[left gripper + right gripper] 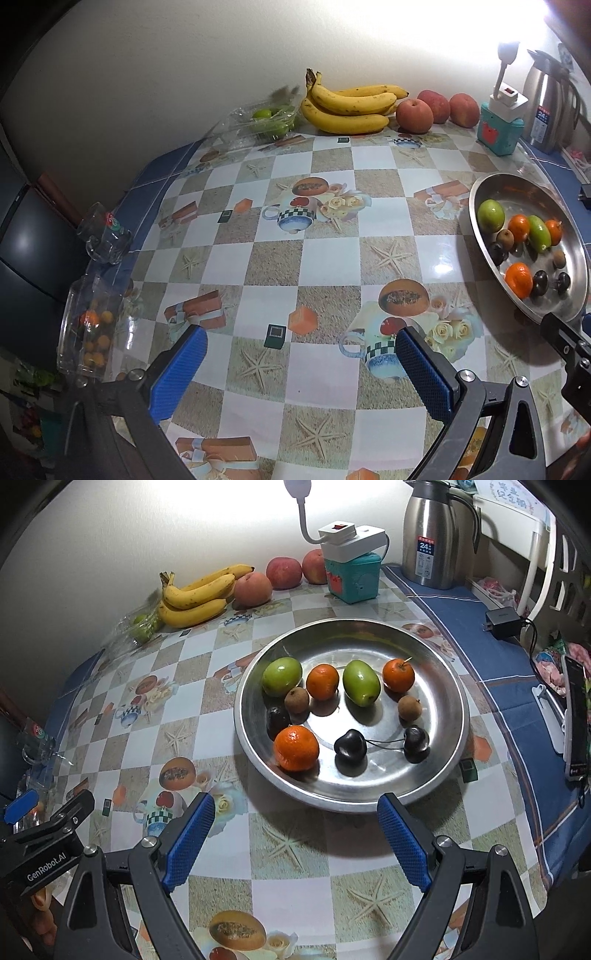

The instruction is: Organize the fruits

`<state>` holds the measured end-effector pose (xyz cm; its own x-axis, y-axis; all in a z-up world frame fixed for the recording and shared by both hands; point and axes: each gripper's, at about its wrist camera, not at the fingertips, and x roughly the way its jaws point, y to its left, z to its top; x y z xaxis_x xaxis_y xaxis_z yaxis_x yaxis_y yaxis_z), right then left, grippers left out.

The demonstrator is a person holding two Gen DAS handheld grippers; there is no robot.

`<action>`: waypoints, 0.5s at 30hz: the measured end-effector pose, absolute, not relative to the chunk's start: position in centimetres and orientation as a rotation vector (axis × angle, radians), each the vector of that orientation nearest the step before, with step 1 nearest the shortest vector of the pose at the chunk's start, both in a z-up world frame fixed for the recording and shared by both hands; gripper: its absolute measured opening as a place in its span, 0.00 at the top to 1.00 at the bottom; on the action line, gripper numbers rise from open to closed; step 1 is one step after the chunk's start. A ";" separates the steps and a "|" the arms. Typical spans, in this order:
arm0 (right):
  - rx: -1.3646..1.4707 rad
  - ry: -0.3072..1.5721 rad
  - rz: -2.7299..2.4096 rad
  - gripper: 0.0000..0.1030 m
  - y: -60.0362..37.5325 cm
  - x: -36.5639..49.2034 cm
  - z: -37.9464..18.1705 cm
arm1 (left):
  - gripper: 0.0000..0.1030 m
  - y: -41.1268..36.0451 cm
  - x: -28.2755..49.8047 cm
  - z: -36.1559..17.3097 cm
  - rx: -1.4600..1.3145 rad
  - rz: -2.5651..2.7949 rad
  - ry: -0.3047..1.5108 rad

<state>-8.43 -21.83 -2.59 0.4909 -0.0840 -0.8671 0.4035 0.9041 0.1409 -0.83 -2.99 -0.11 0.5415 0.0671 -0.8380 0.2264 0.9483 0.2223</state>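
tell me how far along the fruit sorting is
Done: bananas and apples sit grouped by the wall. In hand: nothing; left claw and right claw hover open and empty. Left: the metal bowl holds mixed oranges, green fruits, brown fruits and dark cherries, unsorted.

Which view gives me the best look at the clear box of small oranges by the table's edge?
The left wrist view. The clear box of small oranges sits at its left edge, with the orange fruit visible through the plastic. In the right wrist view that corner is mostly hidden behind the left claw, so the box cannot be made out.
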 end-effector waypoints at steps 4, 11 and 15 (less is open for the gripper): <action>0.356 1.012 -0.306 0.13 -21.9 -8.6 -2.5 | 0.00 -3.1 -0.9 -0.1 0.330 -0.100 0.995; 0.356 1.013 -0.303 0.13 -22.0 -8.6 -2.6 | 0.00 -3.0 -0.7 -0.2 0.321 -0.098 1.007; 0.356 1.015 -0.302 0.13 -22.0 -8.6 -2.6 | 0.00 -2.9 -0.7 -0.2 0.320 -0.097 1.008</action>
